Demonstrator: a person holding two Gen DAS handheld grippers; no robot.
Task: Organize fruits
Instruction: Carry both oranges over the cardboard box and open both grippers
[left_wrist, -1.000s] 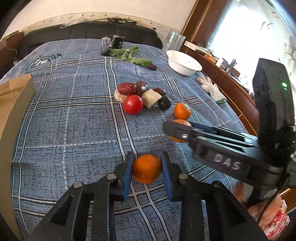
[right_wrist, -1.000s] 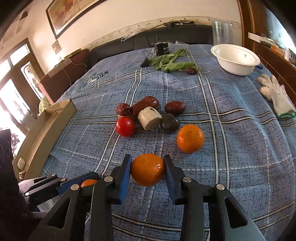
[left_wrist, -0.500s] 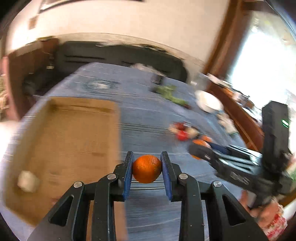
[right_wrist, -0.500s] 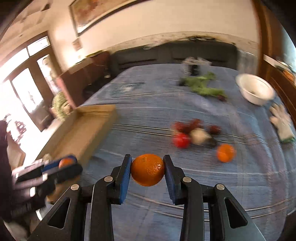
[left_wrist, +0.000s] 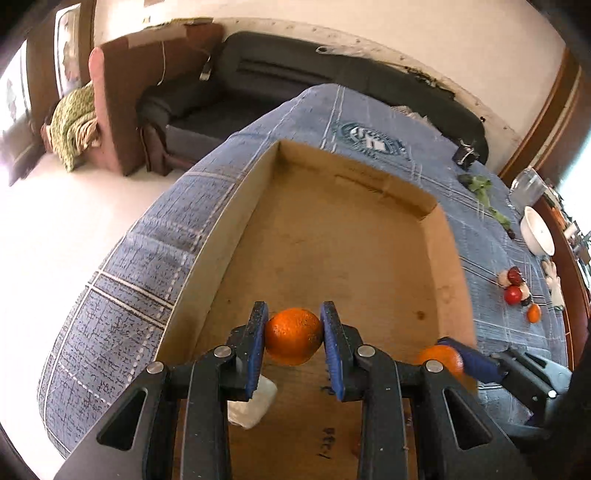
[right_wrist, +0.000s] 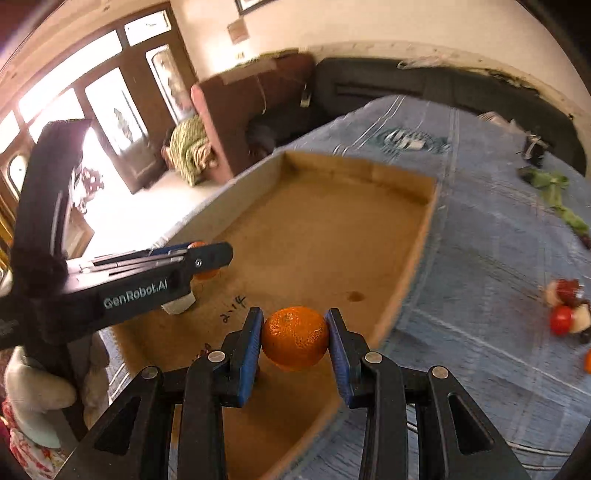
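My left gripper (left_wrist: 293, 341) is shut on an orange (left_wrist: 293, 336) and holds it above the floor of an open cardboard box (left_wrist: 332, 240). My right gripper (right_wrist: 294, 343) is shut on a second orange (right_wrist: 294, 338) over the box's near right part (right_wrist: 321, 229). In the left wrist view the right gripper and its orange (left_wrist: 441, 360) show at the box's right wall. In the right wrist view the left gripper (right_wrist: 207, 258) reaches in from the left. A white lump (left_wrist: 253, 404) lies in the box.
The box sits on a blue plaid cloth (left_wrist: 122, 280) at the table's left edge. A tomato (left_wrist: 513, 294), a third orange (left_wrist: 533, 313) and dark fruits lie far right. A white bowl (left_wrist: 537, 232), green leaves (left_wrist: 480, 184) and a glove (left_wrist: 554, 284) lie beyond.
Both grippers lifted their oranges off the cloth and swung left, from beside the fruit pile to over the cardboard box.
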